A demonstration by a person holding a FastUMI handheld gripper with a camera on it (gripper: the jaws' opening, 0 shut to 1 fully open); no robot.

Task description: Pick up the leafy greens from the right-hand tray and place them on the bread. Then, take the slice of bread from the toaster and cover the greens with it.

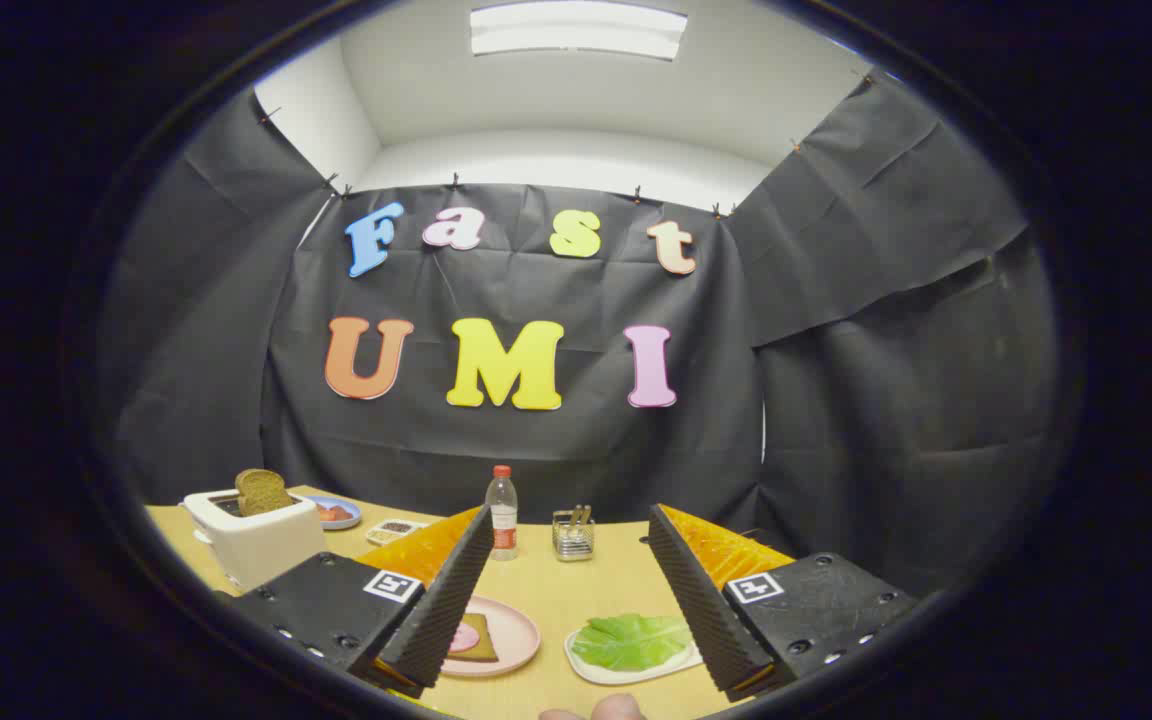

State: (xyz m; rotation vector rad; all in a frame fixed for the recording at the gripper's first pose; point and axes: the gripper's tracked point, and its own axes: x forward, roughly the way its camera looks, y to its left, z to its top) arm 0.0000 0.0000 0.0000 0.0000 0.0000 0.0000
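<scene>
Leafy greens (631, 640) lie flat on a small white tray (586, 668) on the wooden table (576, 590), between the two fingers and nearer the right-hand one, whose inner edge overlaps the tray's far side. They look very light, thin and limp, so they will likely droop and fold when lifted, and could tear or slip if pinched too hard or too near the edge. A sound hold would be across a bunched part near the middle, where the ribs give some body, with the fingers coming down from above.

Beyond the left finger stands a white toaster (254, 540) with a brown slice of bread (262, 491) standing up out of its slot; that slice looks stiff, dry and light, and its exposed upper half is the natural place to grip it. Just beside the greens' tray sits a pink plate (514, 632) carrying another brown slice of bread (481, 640), partly hidden by the left finger, with something round and pink at its edge.

Further back are a small bottle (503, 526) and a wire holder (573, 535).

As for the tongs, the gripper (566, 610) is spread wide, holds nothing and touches nothing, hovering above the table short of both plates.
</scene>
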